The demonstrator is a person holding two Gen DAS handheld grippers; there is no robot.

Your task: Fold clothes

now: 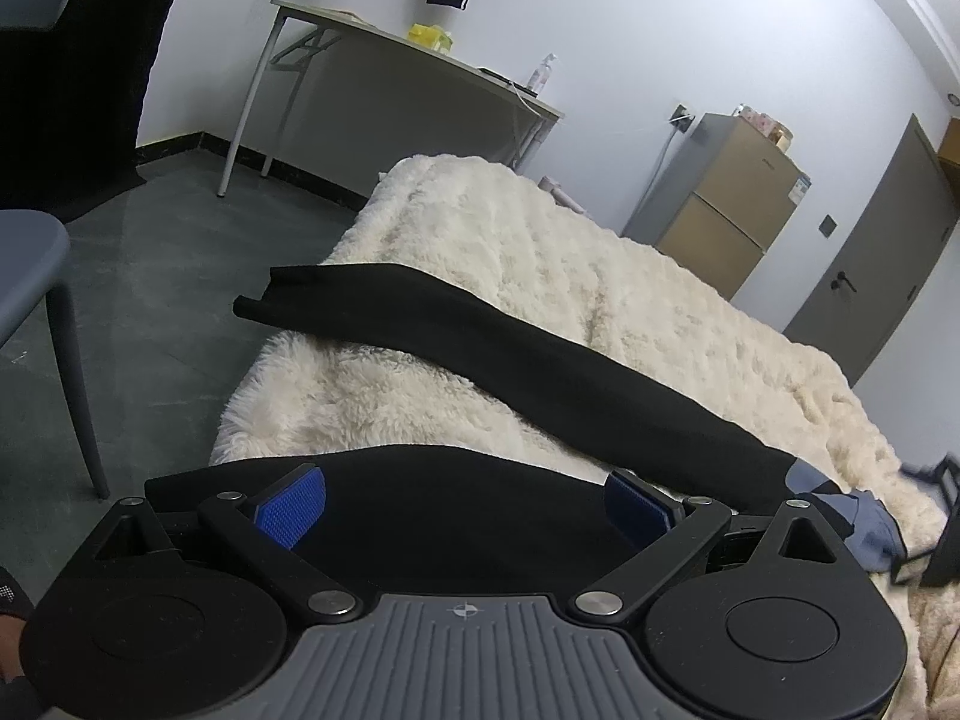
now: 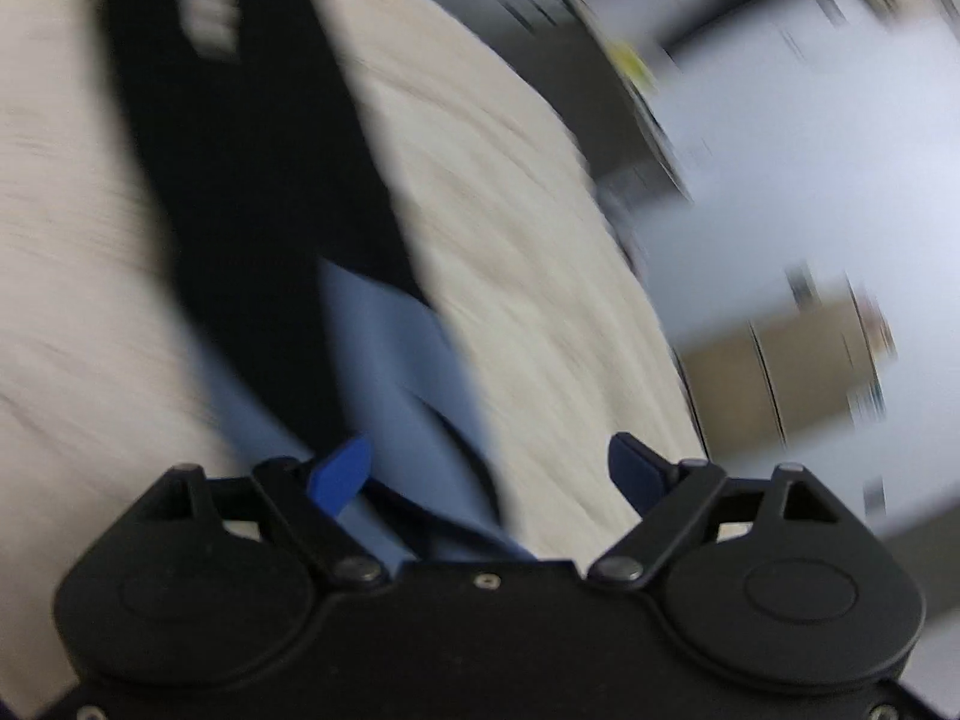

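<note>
Centrally, a black garment (image 1: pixel 516 360) is shown laid across the cream fleece blanket (image 1: pixel 630 276), one long black part stretched diagonally over the pile and a blue-grey section (image 2: pixel 384 348) seen at its near end. Directly before the garment, the left gripper (image 1: pixel 465 501) is seen with its blue pads (image 1: pixel 291 507) spread wide, black cloth lying between them but not pinched. The right gripper (image 2: pixel 489 474), heavily blurred, is likewise shown wide apart above the blue-grey section, nothing being clamped. Beyond the blanket, a folding table (image 1: pixel 420 54), a tan fridge (image 1: pixel 732 198) and a grey door (image 1: pixel 870 264) are visible against the white wall.
</note>
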